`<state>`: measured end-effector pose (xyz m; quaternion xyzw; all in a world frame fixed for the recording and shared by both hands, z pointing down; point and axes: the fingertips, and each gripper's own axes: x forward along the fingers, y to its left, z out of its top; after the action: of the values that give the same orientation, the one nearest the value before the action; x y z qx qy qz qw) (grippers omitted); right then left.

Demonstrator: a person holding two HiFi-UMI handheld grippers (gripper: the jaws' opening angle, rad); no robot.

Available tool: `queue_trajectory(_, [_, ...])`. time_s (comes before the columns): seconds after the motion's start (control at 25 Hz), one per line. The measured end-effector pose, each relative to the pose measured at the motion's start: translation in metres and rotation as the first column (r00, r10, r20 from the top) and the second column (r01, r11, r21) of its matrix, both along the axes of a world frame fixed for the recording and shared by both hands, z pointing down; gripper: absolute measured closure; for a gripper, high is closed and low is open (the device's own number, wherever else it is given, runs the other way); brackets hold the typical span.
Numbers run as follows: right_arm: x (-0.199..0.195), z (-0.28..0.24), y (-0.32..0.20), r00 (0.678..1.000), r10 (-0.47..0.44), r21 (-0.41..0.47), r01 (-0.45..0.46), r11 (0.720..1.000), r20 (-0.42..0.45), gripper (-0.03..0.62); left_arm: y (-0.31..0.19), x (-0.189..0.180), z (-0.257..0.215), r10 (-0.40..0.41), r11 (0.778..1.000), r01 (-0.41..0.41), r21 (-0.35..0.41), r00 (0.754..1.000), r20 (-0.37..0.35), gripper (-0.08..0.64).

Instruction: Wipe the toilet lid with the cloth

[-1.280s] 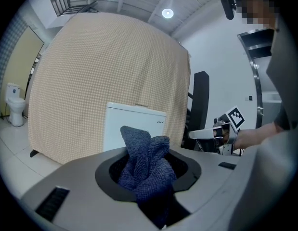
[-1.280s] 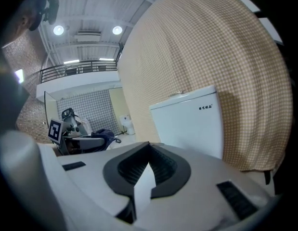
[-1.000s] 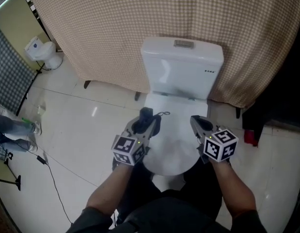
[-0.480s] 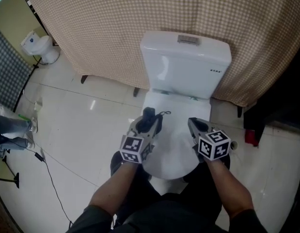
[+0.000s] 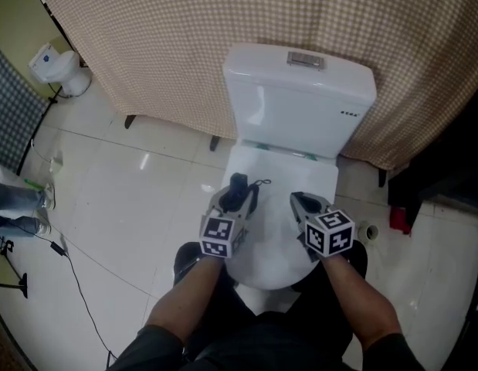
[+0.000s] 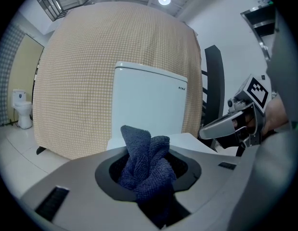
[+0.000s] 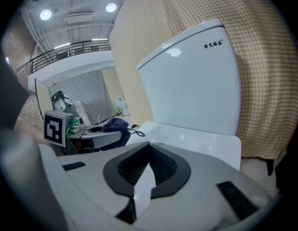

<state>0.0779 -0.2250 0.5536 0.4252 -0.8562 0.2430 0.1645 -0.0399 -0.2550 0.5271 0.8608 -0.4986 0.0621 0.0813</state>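
right gripper (image 7: 149,147): jaws together, empty | toilet lid (image 7: 201,141): near, ahead | cistern (image 7: 192,85): far | left gripper (image 7: 121,134) gripping blue cloth (image 7: 115,124): left

You had the left gripper (image 5: 237,195) over the left side of the toilet lid (image 5: 273,242), the cloth (image 6: 145,162) in its jaws | right gripper (image 5: 297,201) just beside it, over the lid's right | tank (image 5: 300,103) behind the lid | curtain (image 5: 169,45) behind the tank | small toilet (image 5: 57,68) far left.
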Motion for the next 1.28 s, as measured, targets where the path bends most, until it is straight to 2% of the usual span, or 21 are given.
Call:
queue_trajectory(0.16, [-0.006, 0.003, -0.001, 1.000, -0.013, -0.002, 0.013, 1.000, -0.021, 0.588, -0.004, 0.005, 0.010, 0.009, 1.000, -0.009, -0.016, 1.000, 0.000, 0.428])
queue_trajectory(0.88, [-0.015, 0.026, -0.009, 1.000, 0.015, -0.059, -0.016, 0.998, -0.027, 0.588, -0.015, 0.010, 0.051, 0.015, 0.996, -0.005, -0.084, 0.992, 0.124, 0.430])
queue_trajectory(1.08, [-0.018, 0.021, -0.007, 1.000, 0.011, -0.054, -0.012, 0.998, -0.020, 0.588, -0.014, 0.015, 0.057, 0.029, 0.997, -0.013, -0.075, 0.975, 0.220, 0.430])
queue_trajectory(1.28, [-0.015, 0.023, -0.003, 1.000, 0.010, -0.059, -0.011, 0.998, -0.021, 0.588, -0.015, 0.016, 0.063, 0.026, 0.996, -0.003, -0.091, 0.969, 0.248, 0.433])
